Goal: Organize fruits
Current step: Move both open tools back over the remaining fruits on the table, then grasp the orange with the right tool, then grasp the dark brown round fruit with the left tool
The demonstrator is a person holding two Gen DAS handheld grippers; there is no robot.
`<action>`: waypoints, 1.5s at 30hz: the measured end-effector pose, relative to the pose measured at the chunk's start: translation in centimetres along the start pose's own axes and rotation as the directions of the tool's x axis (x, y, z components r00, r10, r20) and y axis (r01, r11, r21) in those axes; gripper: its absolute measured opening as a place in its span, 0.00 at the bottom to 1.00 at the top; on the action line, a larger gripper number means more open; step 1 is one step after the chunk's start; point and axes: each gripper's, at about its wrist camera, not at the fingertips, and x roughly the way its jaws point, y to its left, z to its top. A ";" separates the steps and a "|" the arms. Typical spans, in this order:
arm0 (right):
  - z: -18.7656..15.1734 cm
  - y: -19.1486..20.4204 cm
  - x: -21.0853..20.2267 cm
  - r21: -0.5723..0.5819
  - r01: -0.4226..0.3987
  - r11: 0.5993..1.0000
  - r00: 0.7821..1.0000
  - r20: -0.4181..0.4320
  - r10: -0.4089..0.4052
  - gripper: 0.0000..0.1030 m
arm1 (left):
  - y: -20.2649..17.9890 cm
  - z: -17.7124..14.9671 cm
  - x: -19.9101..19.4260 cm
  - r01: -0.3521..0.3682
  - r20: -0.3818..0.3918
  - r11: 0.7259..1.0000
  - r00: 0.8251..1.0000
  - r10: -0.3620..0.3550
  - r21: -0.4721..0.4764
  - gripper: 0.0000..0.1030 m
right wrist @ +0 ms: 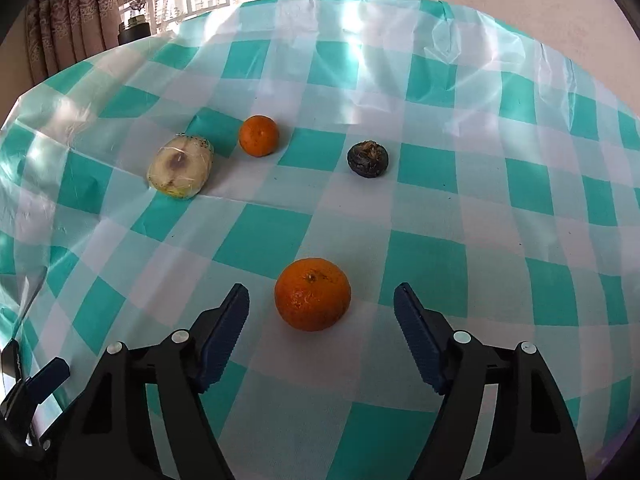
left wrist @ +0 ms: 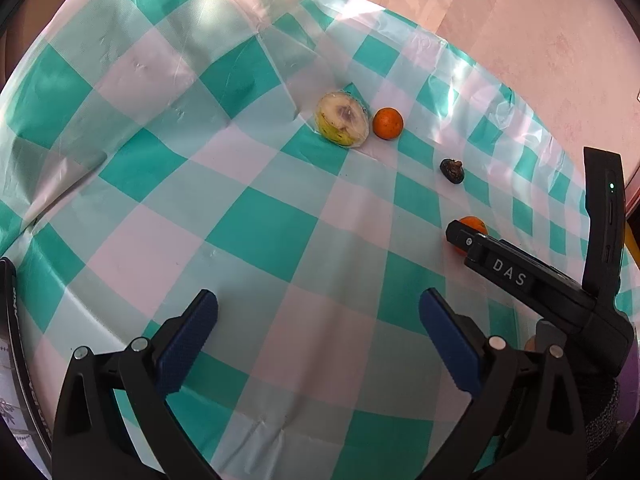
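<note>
Our right gripper, jaws spread, faces the round orange mandarin, apparently just ahead of its fingertips; closing early would roll it away. Left gripper: spread, empty.

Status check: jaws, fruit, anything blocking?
Left gripper open, empty. Right gripper open, near orange just ahead of jaws, not gripped. Path clear.
</note>
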 end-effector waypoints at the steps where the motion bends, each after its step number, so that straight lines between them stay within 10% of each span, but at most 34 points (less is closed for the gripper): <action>1: 0.0 0.1 0.5 -0.003 -0.003 1.000 1.000 -0.025 0.003 0.54 | 0.0 0.0 0.0 -0.002 -0.001 1.000 1.000 0.002 0.002 0.98; 7: -0.2 -1.9 0.1 0.091 -0.074 0.993 0.997 -0.003 0.075 0.35 | -0.4 0.1 0.2 -0.029 -0.016 0.999 0.999 0.029 0.029 0.98; 11: -1.3 -7.3 -0.2 0.356 -0.245 0.902 0.970 0.096 0.225 0.35 | -1.6 0.1 0.7 -0.055 -0.044 0.995 0.997 0.058 0.083 0.98; 21: -2.6 -12.1 -3.3 0.545 -0.228 0.807 0.946 0.319 0.052 0.35 | -9.3 5.4 7.0 -0.168 0.003 0.943 0.985 0.174 0.288 0.98; 25: -2.5 -12.6 -3.3 0.560 -0.222 0.798 0.946 0.323 0.037 0.35 | -13.9 8.0 11.7 -0.062 -0.033 0.922 0.996 0.080 0.382 0.98; 36: -2.6 -12.5 -3.0 0.553 -0.225 0.802 0.947 0.316 0.047 0.35 | -21.0 11.2 18.0 -0.032 -0.049 0.843 0.996 0.069 0.536 0.69; 40: -2.5 -12.4 -3.0 0.553 -0.226 0.802 0.948 0.315 0.050 0.35 | -20.7 11.5 18.0 0.050 -0.093 0.857 0.996 -0.003 0.513 0.36; 45: -2.5 -12.4 -2.9 0.553 -0.227 0.801 0.947 0.316 0.051 0.35 | -18.3 10.9 15.0 0.058 -0.055 0.908 0.998 -0.039 0.415 0.34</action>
